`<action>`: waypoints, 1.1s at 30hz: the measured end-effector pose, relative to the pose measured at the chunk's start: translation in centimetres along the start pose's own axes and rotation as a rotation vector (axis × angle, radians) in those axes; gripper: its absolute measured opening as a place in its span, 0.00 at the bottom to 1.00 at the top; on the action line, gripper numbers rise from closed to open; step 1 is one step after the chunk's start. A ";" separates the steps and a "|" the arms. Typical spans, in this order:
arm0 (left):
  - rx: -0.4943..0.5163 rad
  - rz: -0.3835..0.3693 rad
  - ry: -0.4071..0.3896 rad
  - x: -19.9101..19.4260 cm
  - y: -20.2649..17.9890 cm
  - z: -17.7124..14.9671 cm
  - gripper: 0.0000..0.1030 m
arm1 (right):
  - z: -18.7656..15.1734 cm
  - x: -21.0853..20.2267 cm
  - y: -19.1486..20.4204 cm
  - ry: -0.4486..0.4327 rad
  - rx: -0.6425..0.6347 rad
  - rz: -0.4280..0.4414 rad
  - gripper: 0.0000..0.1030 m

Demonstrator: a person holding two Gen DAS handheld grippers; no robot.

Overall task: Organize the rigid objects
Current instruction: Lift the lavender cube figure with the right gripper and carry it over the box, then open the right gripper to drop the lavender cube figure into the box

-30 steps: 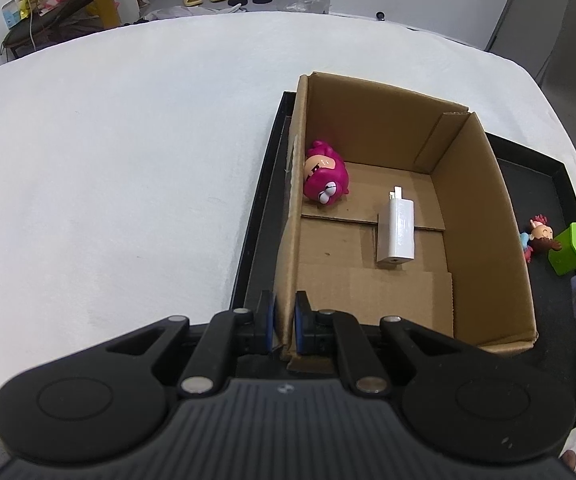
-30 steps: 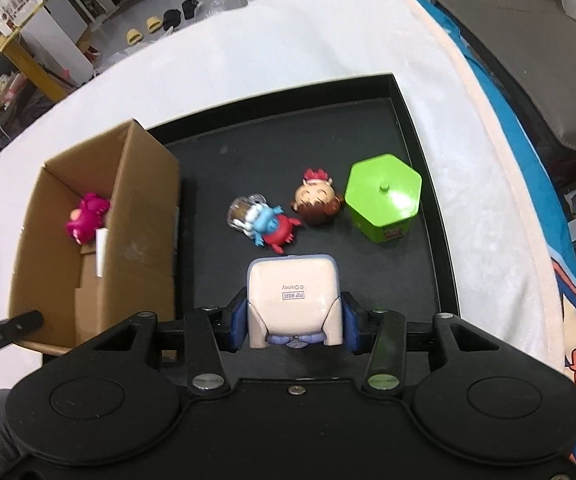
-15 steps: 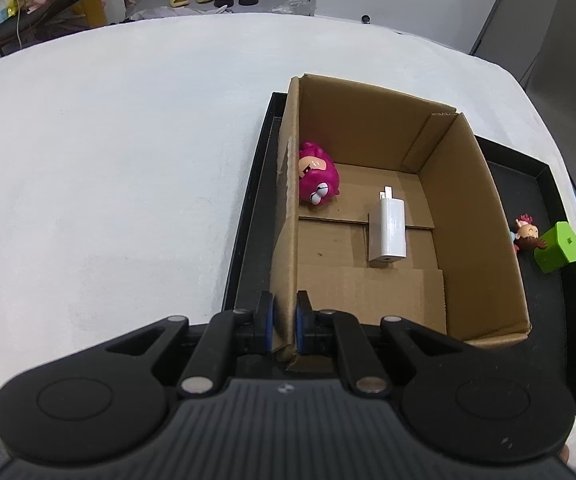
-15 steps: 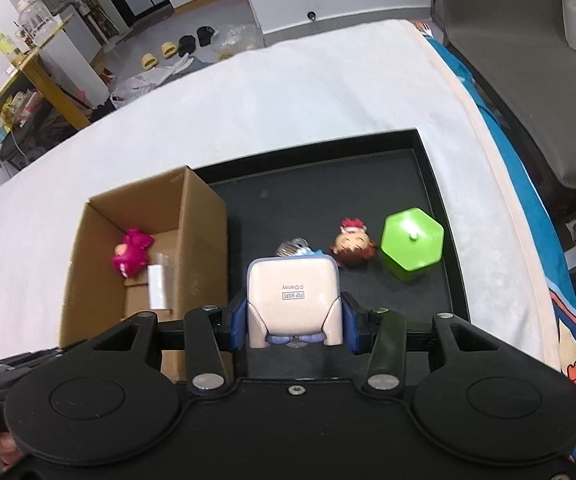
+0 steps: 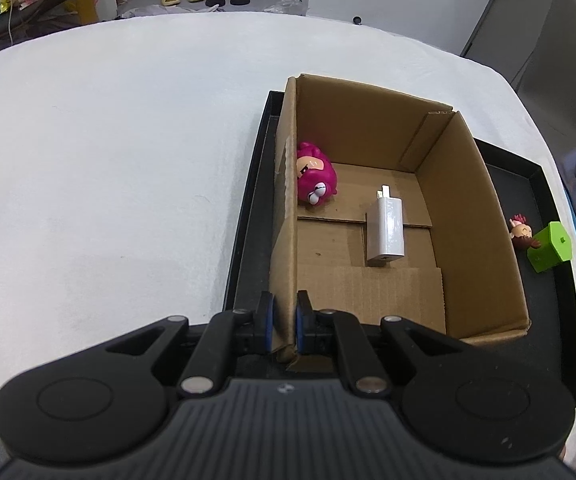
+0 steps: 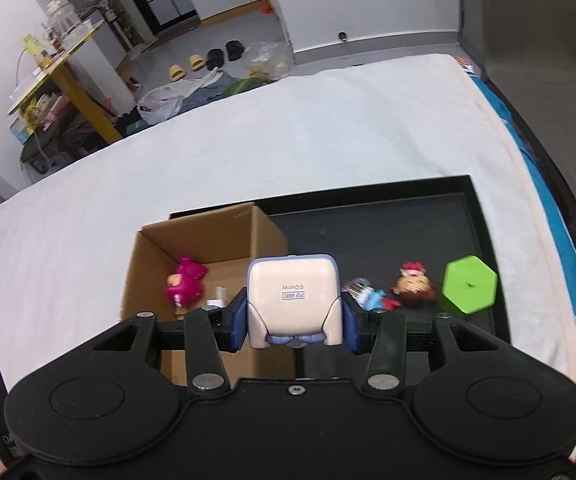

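- Over the near edge of the cardboard box, the right gripper is clamping a cream figure box between its blue pads, holding it clear of the black tray.
- At the box's near left corner, the left gripper is pinching the wall, jaws narrow on the cardboard.
- Inside the box, a pink toy and a white charger are lying on the floor.
- Right of the box, a blue figure, a red-haired figure and a green hexagonal case are waiting on the tray.
- Risk: releasing too early, the cream box could be catching the right-hand wall and tumbling back onto the tray; dropping squarely, it could be landing on the charger.
- That wall is standing between load and opening.
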State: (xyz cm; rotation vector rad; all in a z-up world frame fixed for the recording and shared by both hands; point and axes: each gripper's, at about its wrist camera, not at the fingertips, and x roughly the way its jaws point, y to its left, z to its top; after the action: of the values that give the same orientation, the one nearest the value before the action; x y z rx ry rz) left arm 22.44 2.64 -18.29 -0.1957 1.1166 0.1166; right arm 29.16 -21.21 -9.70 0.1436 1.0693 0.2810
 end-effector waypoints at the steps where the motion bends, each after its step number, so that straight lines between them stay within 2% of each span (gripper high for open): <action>1: 0.015 0.005 -0.006 0.0 -0.2 -0.1 0.09 | 0.2 0.2 0.6 0.003 -0.012 0.005 0.43; 19: 0.021 -0.049 -0.002 0.0 1.0 0.1 0.10 | 1.8 4.8 7.1 0.063 -0.113 0.022 0.43; 33: -0.012 -0.073 0.006 0.0 1.8 0.3 0.10 | 2.3 8.5 9.0 0.106 -0.138 -0.021 0.43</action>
State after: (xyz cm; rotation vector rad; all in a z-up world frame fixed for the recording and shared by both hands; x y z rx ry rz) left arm 22.43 4.44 -18.35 -0.2477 1.1140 0.0578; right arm 33.56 -10.02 -13.55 -0.0066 1.1516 0.3454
